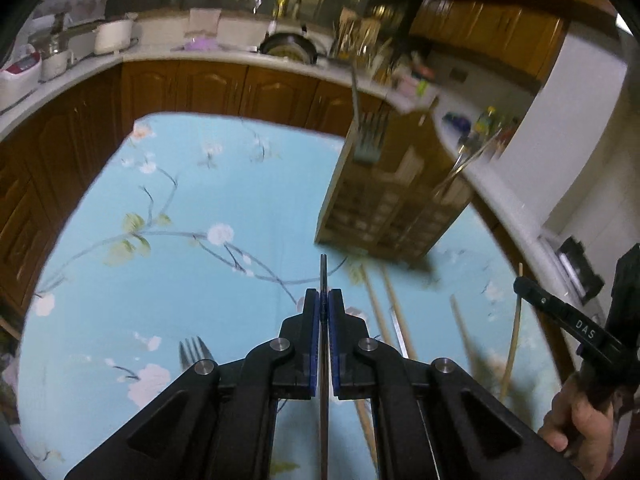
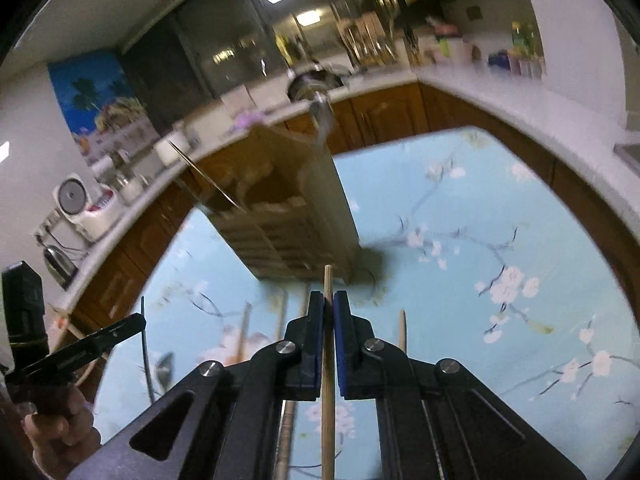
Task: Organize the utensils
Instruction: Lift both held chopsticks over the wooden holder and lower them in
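L gripper (image 1: 324,300): jaws closed tight on a thin dark metal utensil handle (image 1: 323,276), which runs between the blue pads and pokes out just past the tips; which utensil it is can't be told, working end hidden below the gripper body. R gripper (image 2: 329,300): jaws closed on a wooden chopstick (image 2: 328,280), stick upright between the pads, tip clear above them. Both held items sit above a light-blue floral tablecloth (image 1: 180,184). Wooden utensil holder (image 1: 392,200) stands on the cloth ahead of both grippers, blurred; looks slatted w/ several compartments, prob. bamboo. A fork (image 1: 370,136) stands tines-up in it at the far side, and a thin metal rod (image 2: 208,178) leans out of it in the R view. Loose on the cloth: a fork (image 1: 194,352) left of the L gripper, more wooden chopsticks (image 1: 394,312) right of it, another chopstick (image 2: 402,330) just beside the R gripper, and a spoon (image 2: 164,366) near the lower left of the R view. Writing: white letters "DAS" on the black arm of the R gripper as seen in the L view; no other legible text. Person's hand (image 1: 576,420) grips the R unit's handle; the other hand (image 2: 60,432) grips the L unit. Background: wood cabinets (image 1: 200,88), pale countertop w/ a pan (image 1: 288,46) and a rice cooker (image 2: 80,204).
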Tool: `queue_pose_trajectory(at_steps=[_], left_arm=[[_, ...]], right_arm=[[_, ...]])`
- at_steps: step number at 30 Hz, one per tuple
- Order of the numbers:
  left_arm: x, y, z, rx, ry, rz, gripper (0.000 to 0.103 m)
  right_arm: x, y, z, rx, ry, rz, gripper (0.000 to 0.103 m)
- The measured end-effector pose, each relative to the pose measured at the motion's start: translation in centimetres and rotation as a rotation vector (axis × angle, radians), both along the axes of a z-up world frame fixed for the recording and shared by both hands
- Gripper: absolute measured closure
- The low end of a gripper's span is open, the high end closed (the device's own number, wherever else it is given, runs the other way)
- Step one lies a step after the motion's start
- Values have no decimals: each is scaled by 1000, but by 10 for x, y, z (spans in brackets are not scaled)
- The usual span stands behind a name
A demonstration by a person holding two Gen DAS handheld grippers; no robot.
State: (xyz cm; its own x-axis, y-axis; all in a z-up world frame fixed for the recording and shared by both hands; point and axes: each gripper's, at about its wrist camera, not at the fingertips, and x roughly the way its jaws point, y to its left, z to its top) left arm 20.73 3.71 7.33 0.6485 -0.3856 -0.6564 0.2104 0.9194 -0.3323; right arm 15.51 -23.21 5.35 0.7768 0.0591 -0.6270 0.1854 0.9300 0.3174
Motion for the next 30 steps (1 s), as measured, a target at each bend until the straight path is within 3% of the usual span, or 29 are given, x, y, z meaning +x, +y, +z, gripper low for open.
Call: queue_pose_trajectory(at_steps=[8, 14, 30], left_arm=[[-48, 28, 45, -51, -108, -5, 101], [-67, 36, 58, -67, -147, -6, 101], [-54, 25, 69, -70, -178, -9, 101]], right_arm=[[-21, 7, 50, -15, -121, 3, 98], [-31, 9, 68, -29, -169, 6, 98], [-29, 0, 80, -26, -223, -9, 98]])
